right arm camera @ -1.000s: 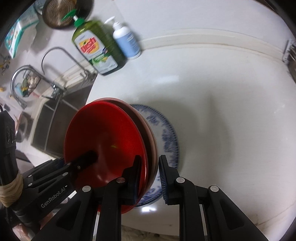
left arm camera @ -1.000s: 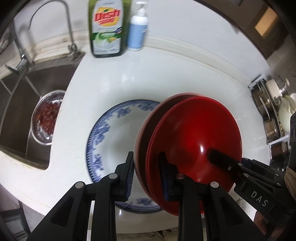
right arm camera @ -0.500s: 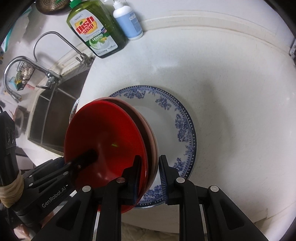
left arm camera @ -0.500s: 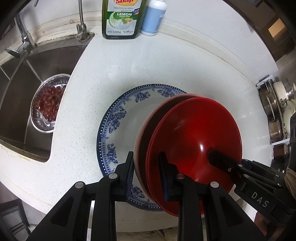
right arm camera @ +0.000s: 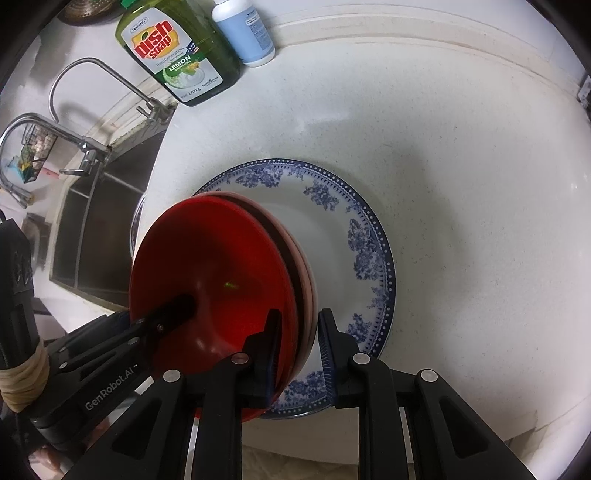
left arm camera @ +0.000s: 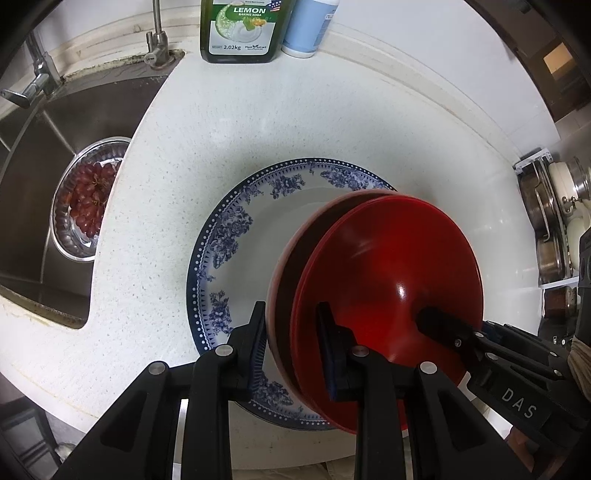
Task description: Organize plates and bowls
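**A:** What has changed on your side?

**B:** Over the last second the blue-patterned plate point(left arm camera: 236, 236) has grown large beneath me, so the stack has come down toward it. My left gripper point(left arm camera: 291, 347) is clamped on the rim of the pink plate point(left arm camera: 275, 280) and red plate point(left arm camera: 391, 288) together; my right gripper point(right arm camera: 297, 347) pinches the same pair from the opposite edge. Both sets of jaws are narrow, closed on those rims.

**A:** Meaning?

**B:** I judge the pair is nearly ready to nest on the blue one, though I cannot tell if they touch it yet.

**A:** Surroundings, left to right?

**B:** At nine o'clock the sink point(left arm camera: 74, 122) with a metal bowl of grapes point(left arm camera: 88, 206); at twelve the dish soap bottle point(left arm camera: 243, 29) and a white bottle point(left arm camera: 306, 29); at three a rack of pots point(left arm camera: 554, 229). Nothing blocks the descent; only my own fingers under the rims could get trapped.
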The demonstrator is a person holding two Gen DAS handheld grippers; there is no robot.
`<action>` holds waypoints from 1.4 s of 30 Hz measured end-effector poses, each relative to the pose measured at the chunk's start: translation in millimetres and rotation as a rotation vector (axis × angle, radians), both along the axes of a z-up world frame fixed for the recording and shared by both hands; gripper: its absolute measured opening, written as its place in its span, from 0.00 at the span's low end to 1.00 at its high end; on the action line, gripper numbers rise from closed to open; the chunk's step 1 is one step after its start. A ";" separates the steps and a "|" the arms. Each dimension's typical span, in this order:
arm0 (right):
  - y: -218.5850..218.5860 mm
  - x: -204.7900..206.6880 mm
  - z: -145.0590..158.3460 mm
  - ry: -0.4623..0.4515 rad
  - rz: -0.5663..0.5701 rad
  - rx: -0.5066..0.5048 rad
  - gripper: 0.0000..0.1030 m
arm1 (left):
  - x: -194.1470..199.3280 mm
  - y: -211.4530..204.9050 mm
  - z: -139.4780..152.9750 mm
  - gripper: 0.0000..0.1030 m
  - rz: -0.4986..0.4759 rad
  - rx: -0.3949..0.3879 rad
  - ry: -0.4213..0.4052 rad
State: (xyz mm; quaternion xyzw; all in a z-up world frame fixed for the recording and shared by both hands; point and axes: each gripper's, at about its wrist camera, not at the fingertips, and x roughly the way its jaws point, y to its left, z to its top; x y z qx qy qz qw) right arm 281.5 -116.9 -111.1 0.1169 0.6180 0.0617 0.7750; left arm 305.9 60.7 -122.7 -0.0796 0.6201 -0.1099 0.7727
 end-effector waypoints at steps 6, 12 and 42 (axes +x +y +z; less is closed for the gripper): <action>0.4 3.0 -1.0 -0.007 0.000 0.002 0.21 | 3.1 2.1 -0.8 0.25 -0.007 -0.005 -0.008; 0.1 3.4 -1.8 -0.017 -0.010 0.009 0.21 | 2.9 2.4 -0.8 0.25 -0.016 -0.011 -0.015; -17.9 -143.7 74.4 -0.531 -0.063 -0.182 0.73 | -140.0 -4.4 86.6 0.91 0.000 0.181 -0.593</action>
